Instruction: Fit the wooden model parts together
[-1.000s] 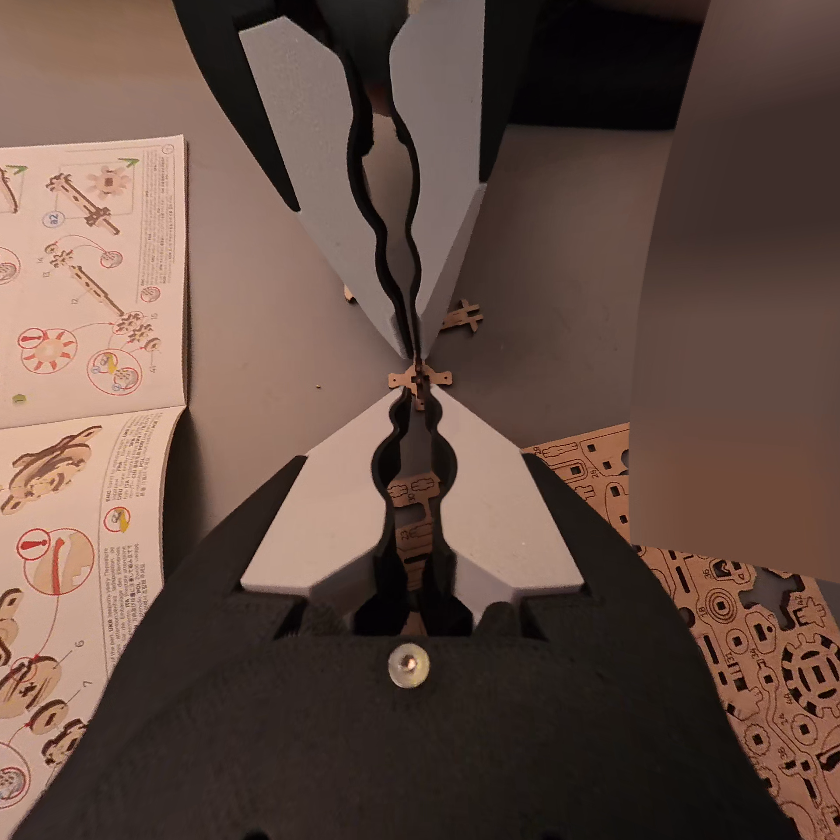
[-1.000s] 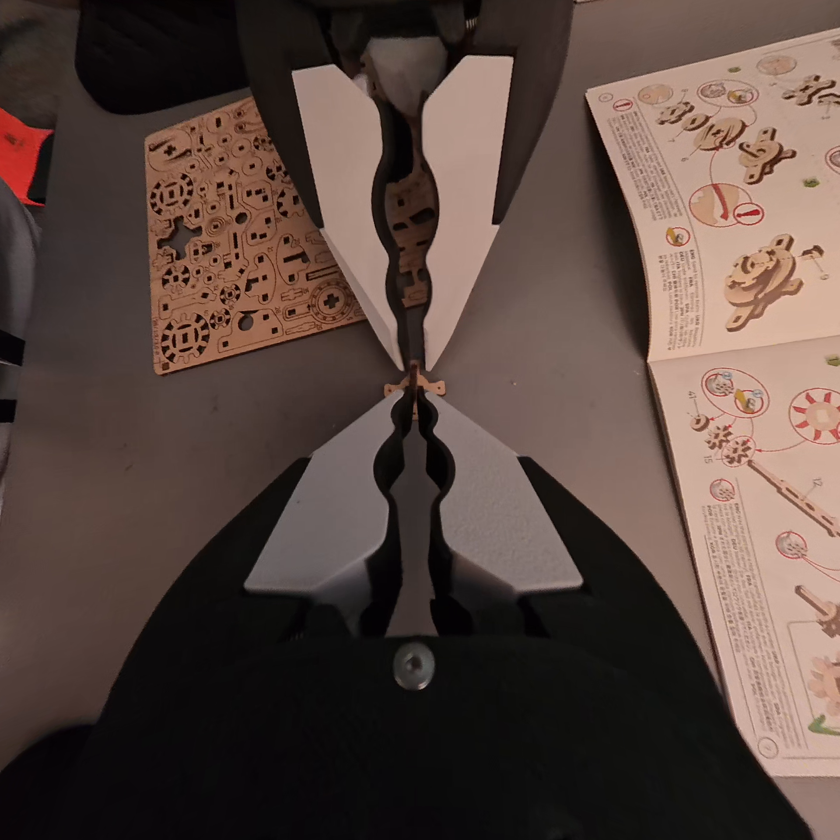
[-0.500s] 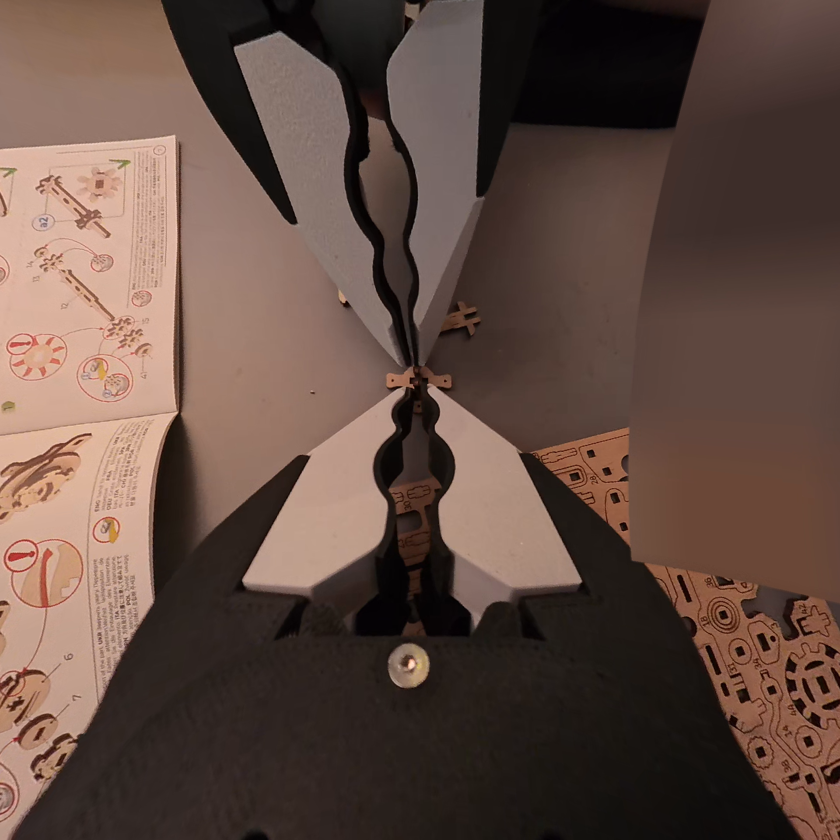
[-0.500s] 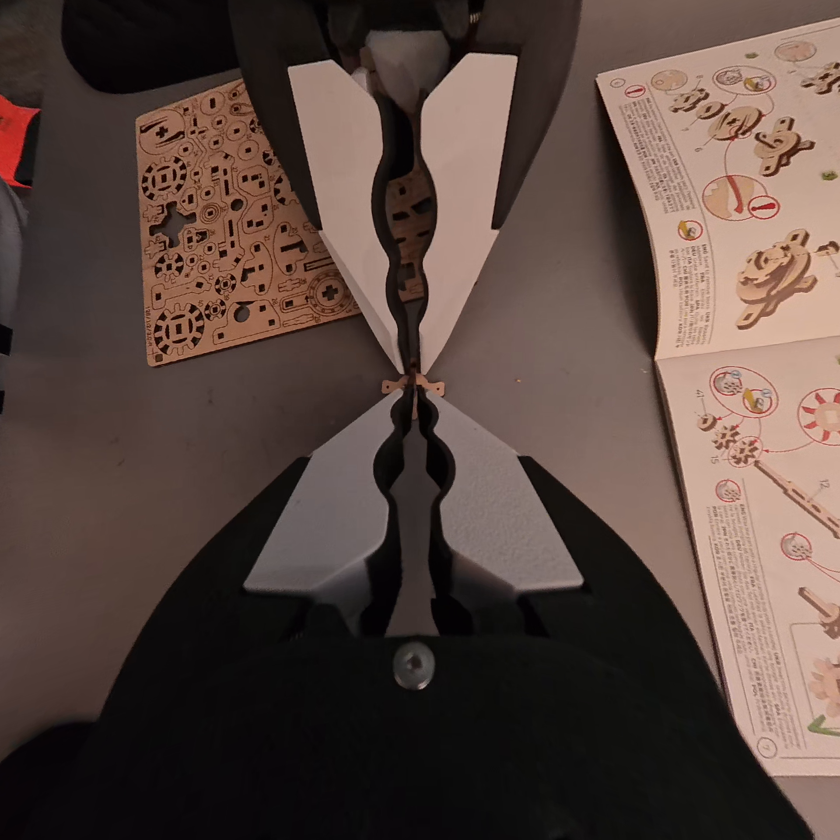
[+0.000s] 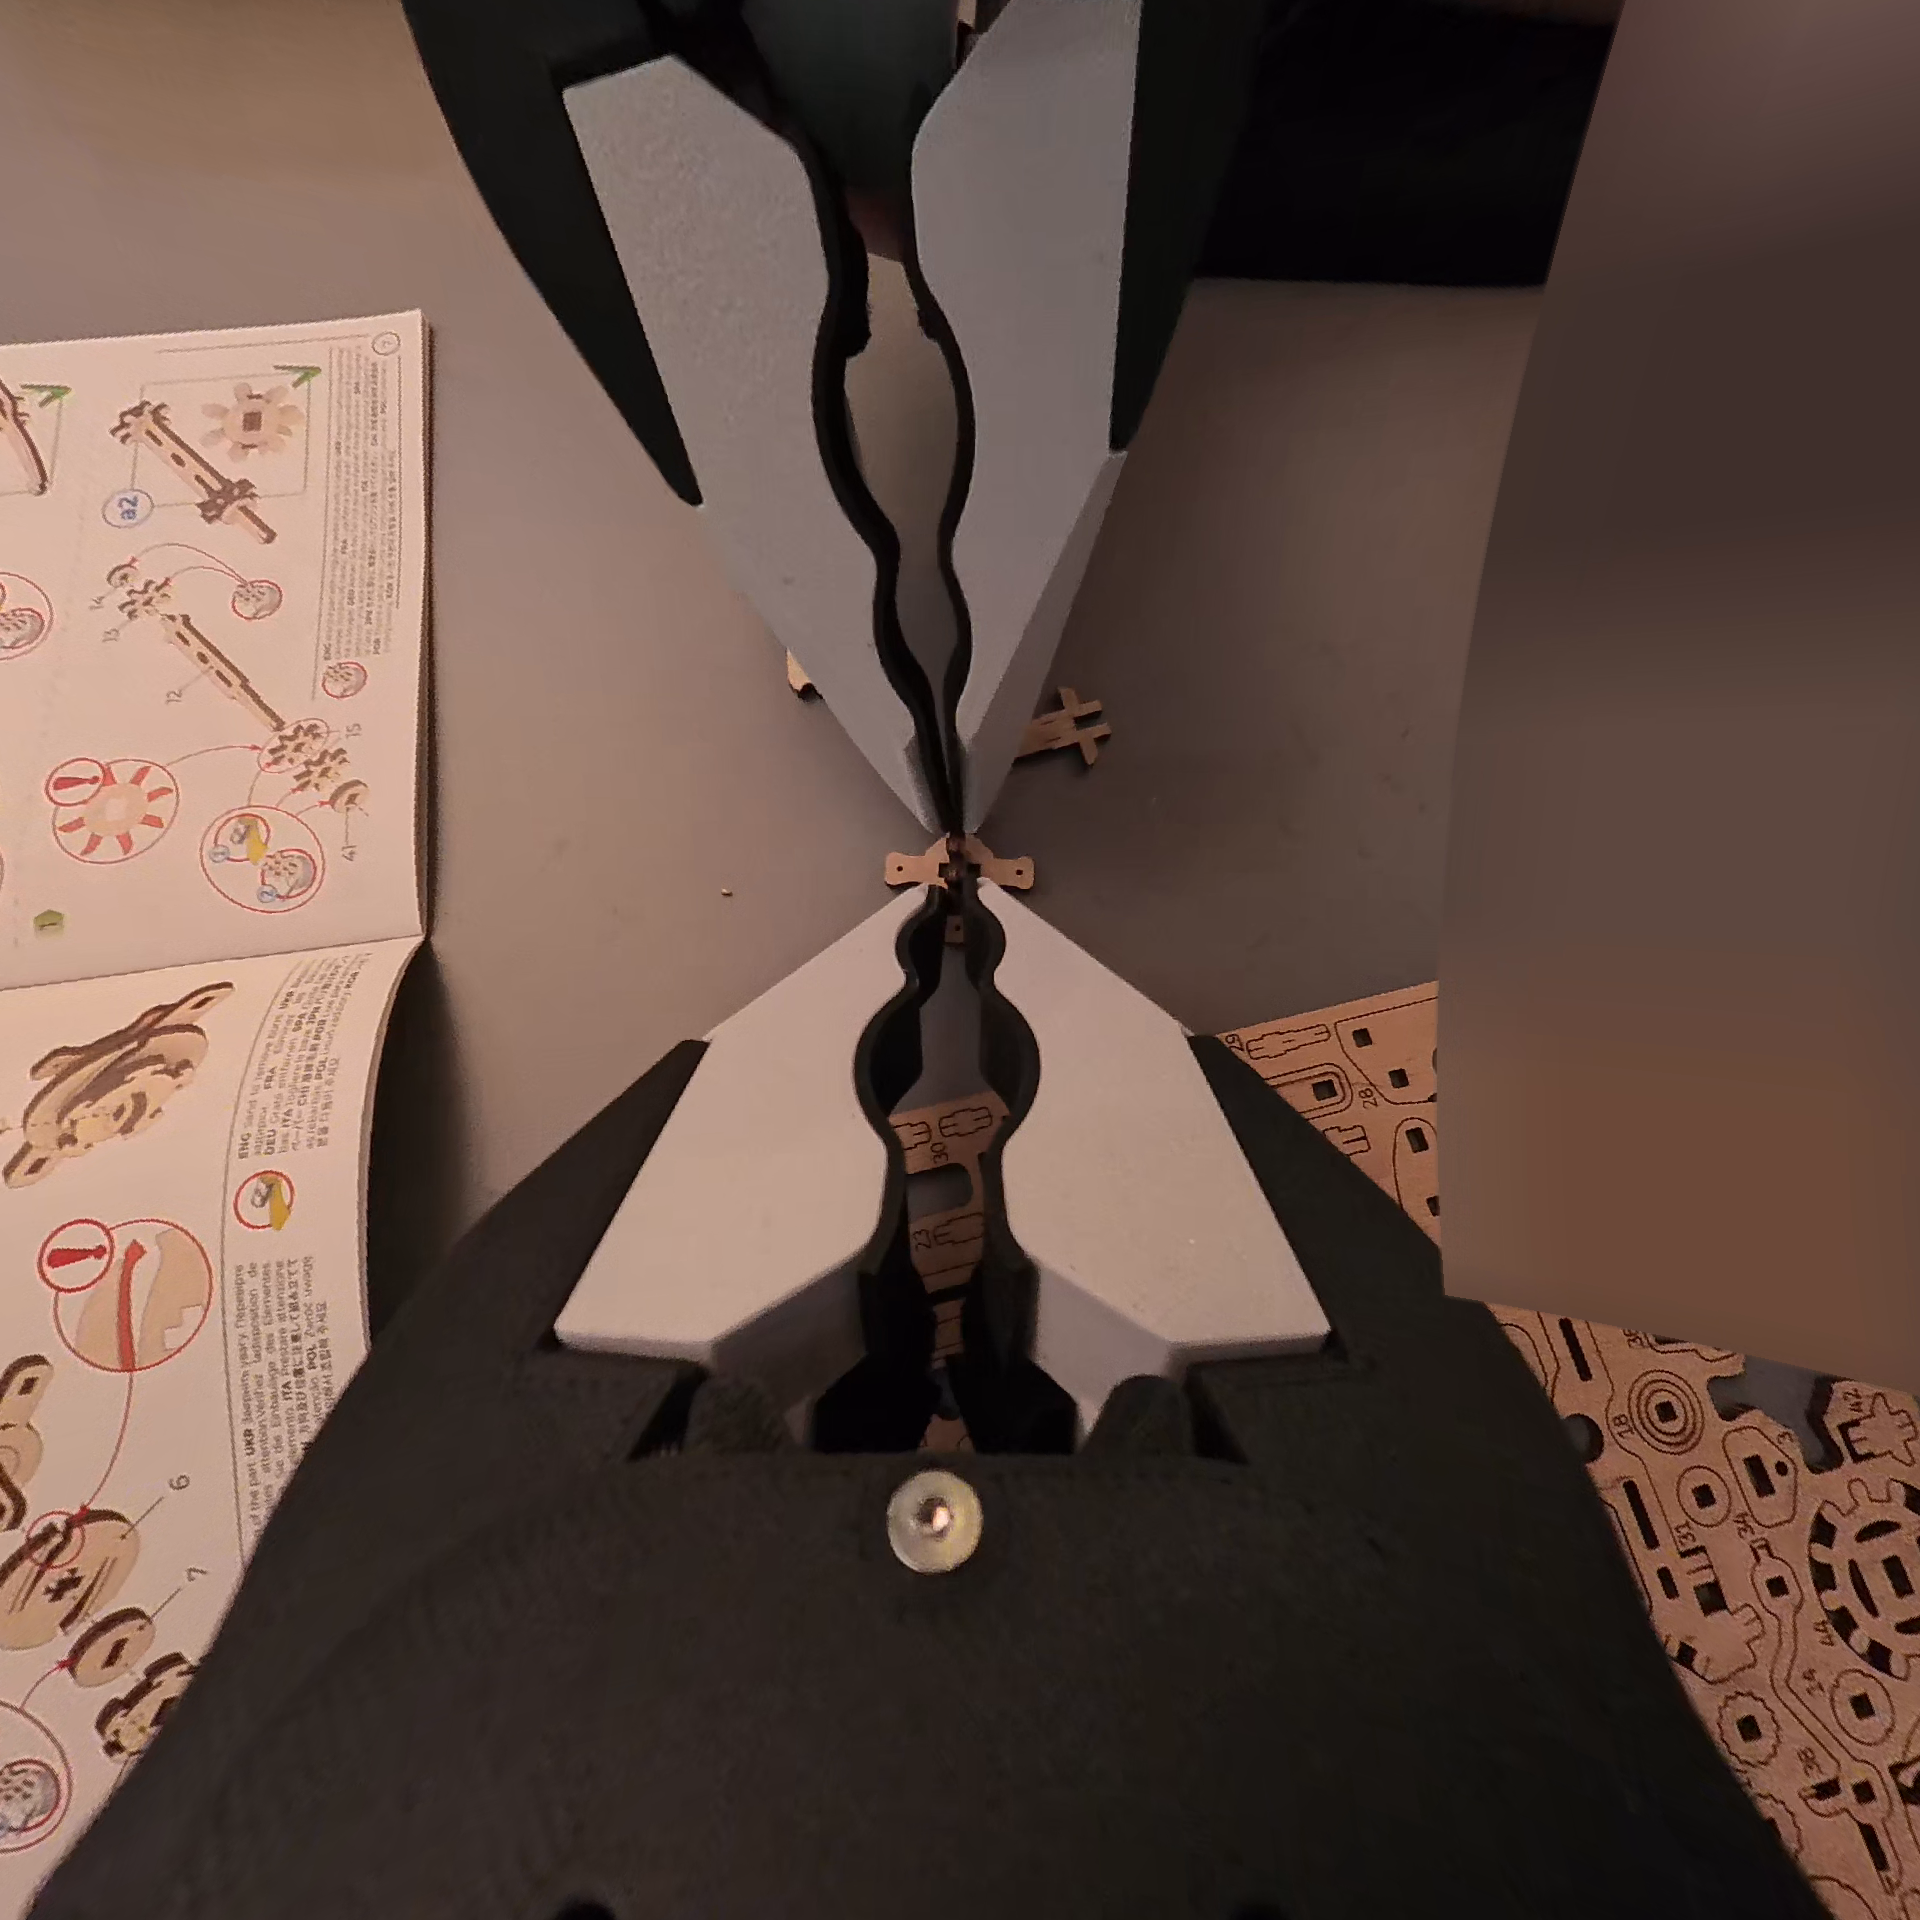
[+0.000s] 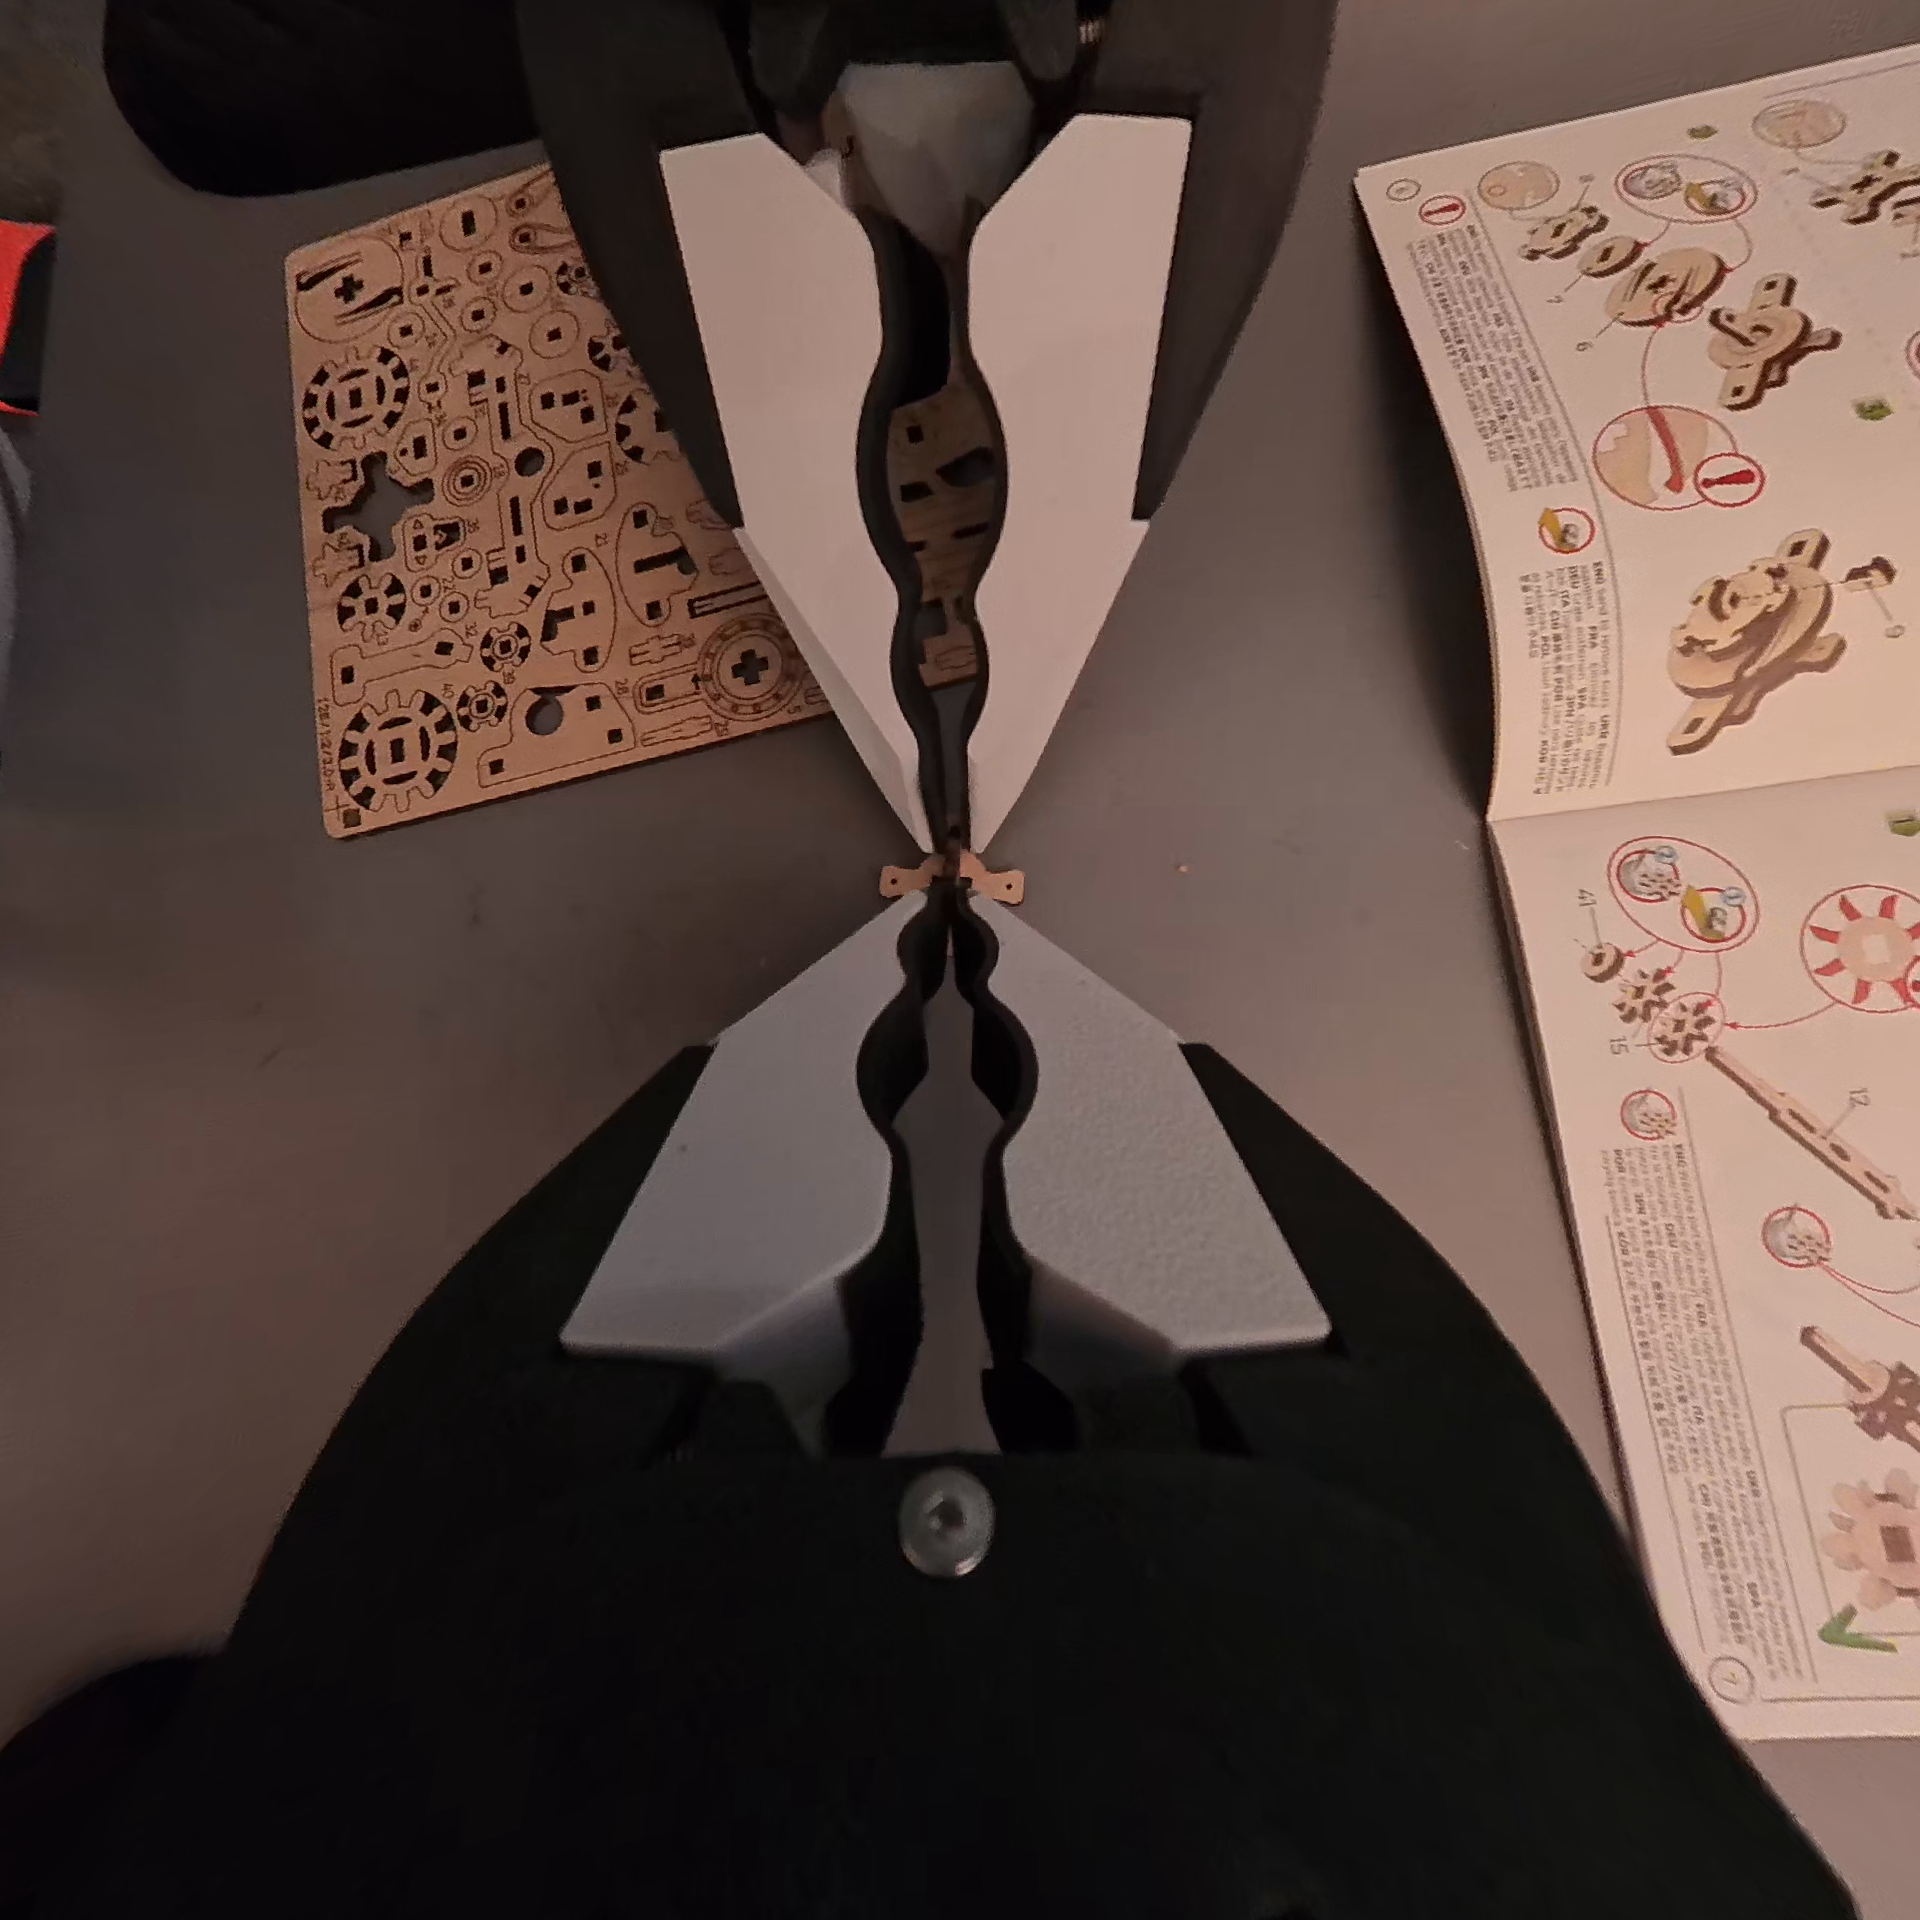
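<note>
The left tongs point(image 5: 951, 906) and the right tongs point(image 5: 948, 826) meet tip to tip above the grey worktop point(image 5: 582, 790), each pinched shut on its own sliver of pale laser-cut plywood. The two wooden model parts point(image 5: 958, 871) cross at that point: a flat winged strip sticks out to either side, and a thin upright piece runs back between the left tongs' tips.

Compared with a second ago, the tips have hardly shifted against each other and the winged strip sits at the same spot between them. The worktop background has slid a little, so both tongs have drifted together as one. That suggests the pieces are already engaged and being pressed home or checked, not freshly aligned; whether the joint is fully seated is too small to tell.

Just beyond the joined parts a loose cross-shaped plywood piece point(image 5: 1065, 729) lies on the worktop. The perforated plywood parts sheet point(image 6: 540, 520) lies to one side of the joined parts and carries small engraved part numbers. The open white instruction booklet point(image 6: 1683, 727) lies on the other side, with assembly drawings, red circles and blocks of fine print. No brand mark can be made out on either.
</note>
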Demonstrator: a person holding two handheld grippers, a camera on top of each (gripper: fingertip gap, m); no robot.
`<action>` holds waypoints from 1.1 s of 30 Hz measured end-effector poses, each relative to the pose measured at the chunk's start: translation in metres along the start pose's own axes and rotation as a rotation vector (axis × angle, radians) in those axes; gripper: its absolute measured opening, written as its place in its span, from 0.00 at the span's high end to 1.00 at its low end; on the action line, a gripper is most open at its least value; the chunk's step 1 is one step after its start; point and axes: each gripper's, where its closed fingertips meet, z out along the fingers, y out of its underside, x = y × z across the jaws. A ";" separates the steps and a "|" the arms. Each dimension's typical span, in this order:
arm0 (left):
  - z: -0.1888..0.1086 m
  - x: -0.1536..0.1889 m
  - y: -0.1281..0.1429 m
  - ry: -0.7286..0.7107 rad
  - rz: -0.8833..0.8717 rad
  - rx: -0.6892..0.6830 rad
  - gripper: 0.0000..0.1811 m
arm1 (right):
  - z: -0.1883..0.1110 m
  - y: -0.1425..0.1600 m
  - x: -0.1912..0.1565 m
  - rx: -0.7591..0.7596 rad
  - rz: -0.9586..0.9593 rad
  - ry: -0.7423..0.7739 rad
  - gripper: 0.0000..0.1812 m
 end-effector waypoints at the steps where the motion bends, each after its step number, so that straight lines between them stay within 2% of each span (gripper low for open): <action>1: 0.000 0.000 0.000 0.000 -0.001 0.000 1.00 | 0.000 0.000 0.000 -0.003 -0.011 0.006 1.00; 17: 0.000 -0.001 0.000 -0.008 0.004 0.001 1.00 | 0.003 0.000 -0.001 -0.025 -0.014 0.024 0.97; 27: 0.002 0.002 -0.002 -0.004 0.013 -0.003 1.00 | 0.001 0.005 -0.001 -0.058 -0.059 0.044 0.99; 33: 0.002 0.002 -0.002 0.008 -0.007 -0.009 1.00 | 0.002 0.005 -0.002 -0.025 -0.053 0.016 0.99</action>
